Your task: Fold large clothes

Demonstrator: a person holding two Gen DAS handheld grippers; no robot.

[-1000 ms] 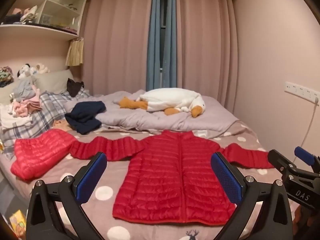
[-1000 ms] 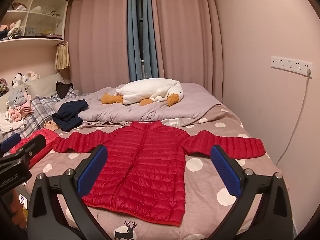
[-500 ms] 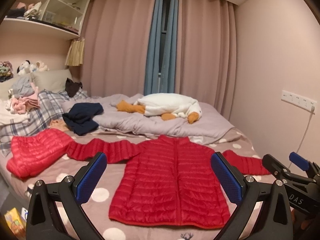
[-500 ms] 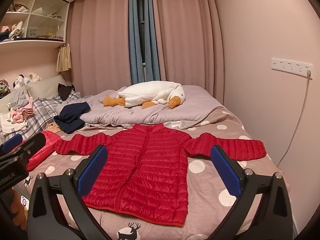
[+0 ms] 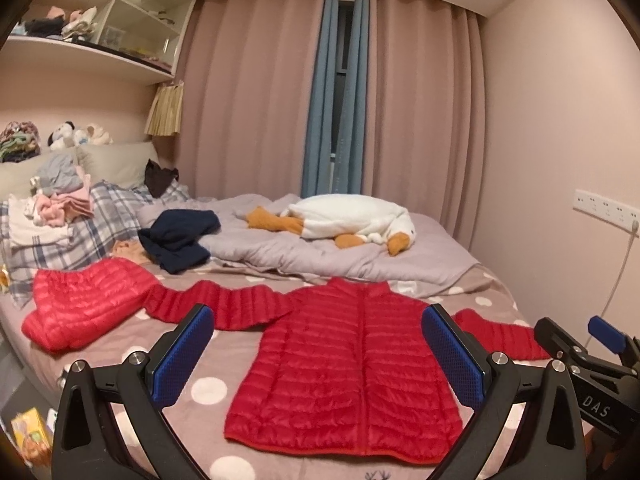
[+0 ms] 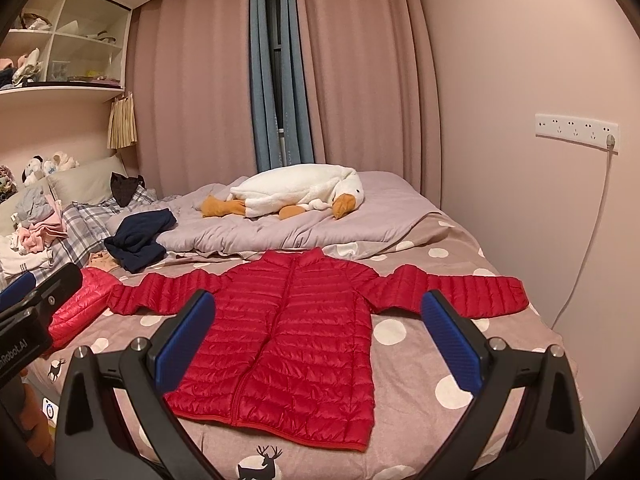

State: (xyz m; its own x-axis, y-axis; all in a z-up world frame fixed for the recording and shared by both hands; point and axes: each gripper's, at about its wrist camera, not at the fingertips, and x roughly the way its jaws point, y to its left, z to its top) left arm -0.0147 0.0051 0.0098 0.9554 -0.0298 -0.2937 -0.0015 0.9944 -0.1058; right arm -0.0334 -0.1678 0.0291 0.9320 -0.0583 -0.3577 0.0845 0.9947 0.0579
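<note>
A red quilted down jacket lies flat, front up and zipped, on the polka-dot bed, both sleeves spread out sideways. It also shows in the right wrist view. My left gripper is open and empty, held above the near edge of the bed in front of the jacket's hem. My right gripper is open and empty at the same height, to the right of the left one. Each gripper shows at the edge of the other's view.
A second red down garment lies crumpled at the left, touching the left sleeve end. A navy garment, a grey duvet with a white goose plush, and piled clothes fill the far side. The wall runs along the right.
Both grippers have risen and tilted up a little, so the jacket sits lower in both views. Nothing on the bed has moved. Both stay open.
</note>
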